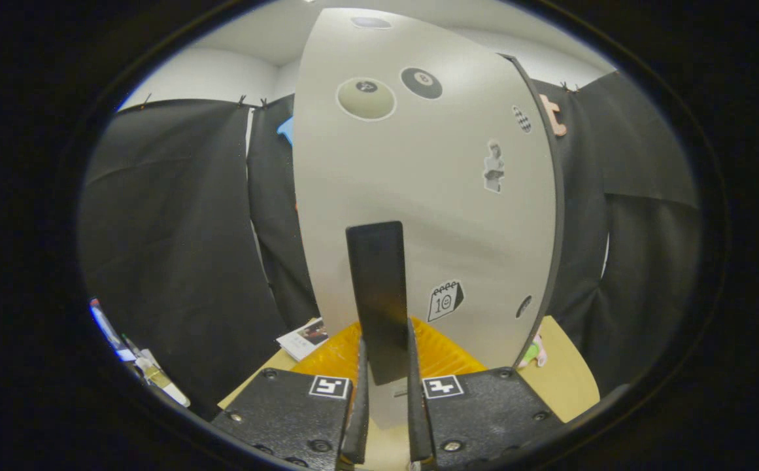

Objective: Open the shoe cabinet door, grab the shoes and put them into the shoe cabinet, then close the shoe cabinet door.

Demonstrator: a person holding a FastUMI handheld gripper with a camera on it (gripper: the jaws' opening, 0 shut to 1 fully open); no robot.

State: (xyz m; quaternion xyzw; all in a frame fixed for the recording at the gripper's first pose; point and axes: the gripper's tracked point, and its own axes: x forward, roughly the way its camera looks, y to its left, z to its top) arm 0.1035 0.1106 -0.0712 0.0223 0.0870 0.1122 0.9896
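Note:
The shoe cabinet's pale grey door (418, 196) stands tall right ahead of me, covered with several stickers. A flat dark handle (376, 288) sticks out from the door toward me. My gripper (387, 379) is shut on this handle, with both fingers pressing its lower end from either side. The door's dark edge (552, 229) shows along its right side, so the door looks swung partly away from the cabinet. The cabinet's inside and the shoes are hidden behind the door.
An orange mat (444, 356) lies on the tan table (569, 379) under the door. A booklet (304, 339) rests on the table to the left, and a small green and pink toy (534, 353) lies right of the door. Black cloth walls surround the booth.

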